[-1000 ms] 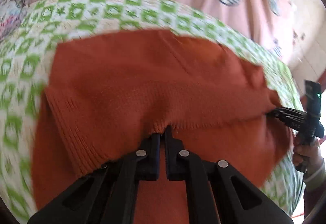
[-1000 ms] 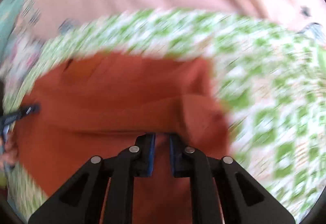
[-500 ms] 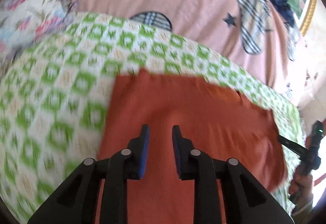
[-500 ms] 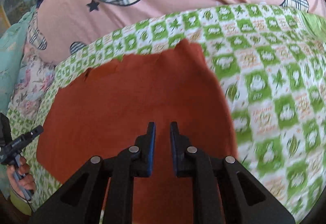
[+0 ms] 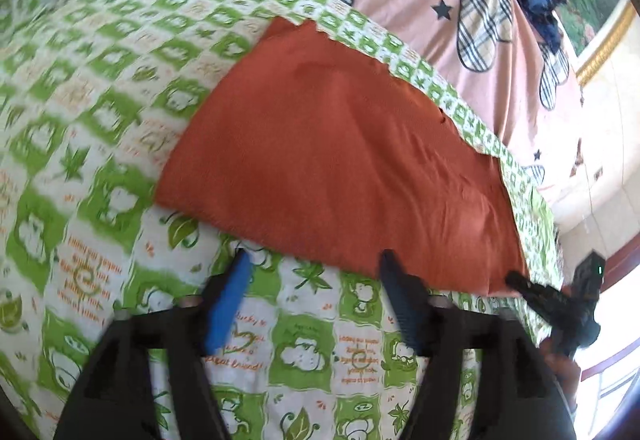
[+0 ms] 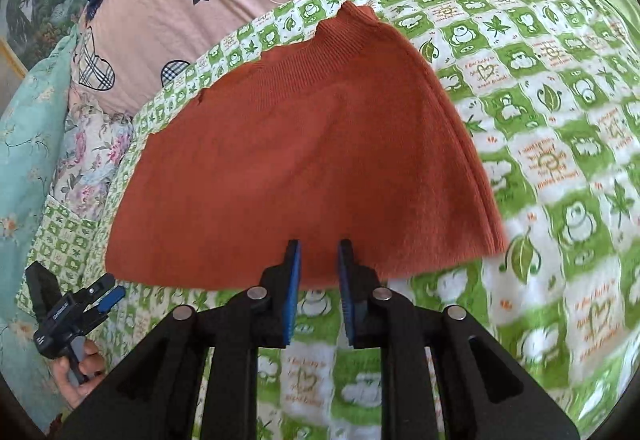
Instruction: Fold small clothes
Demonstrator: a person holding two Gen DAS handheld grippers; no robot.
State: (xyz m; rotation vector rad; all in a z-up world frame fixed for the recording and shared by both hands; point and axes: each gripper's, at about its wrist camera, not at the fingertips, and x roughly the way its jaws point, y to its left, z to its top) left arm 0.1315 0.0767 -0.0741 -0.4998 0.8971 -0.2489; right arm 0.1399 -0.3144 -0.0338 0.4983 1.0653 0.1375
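Rust-orange knit sweater [image 6: 304, 175] lies folded flat on the green checked bedspread [image 6: 560, 159]; left gripper [image 5: 316, 268] and right gripper [image 6: 318, 254] both released, holding nothing; further folds possibly remain.

Home bedroom, pink heart-patterned bedsheet [image 6: 280, 11], green frog-print quilt [image 6: 560, 79] spread on top, floral pillow [image 6: 88, 155] beside it

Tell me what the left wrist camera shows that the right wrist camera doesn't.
Only the left wrist view shows the left gripper up close, fingers wide apart, and a gold picture frame. Only the right wrist view shows the sweater's ribbed collar and a teal floral pillow. Both show the folded orange sweater on the green checked blanket, gripped by neither gripper.
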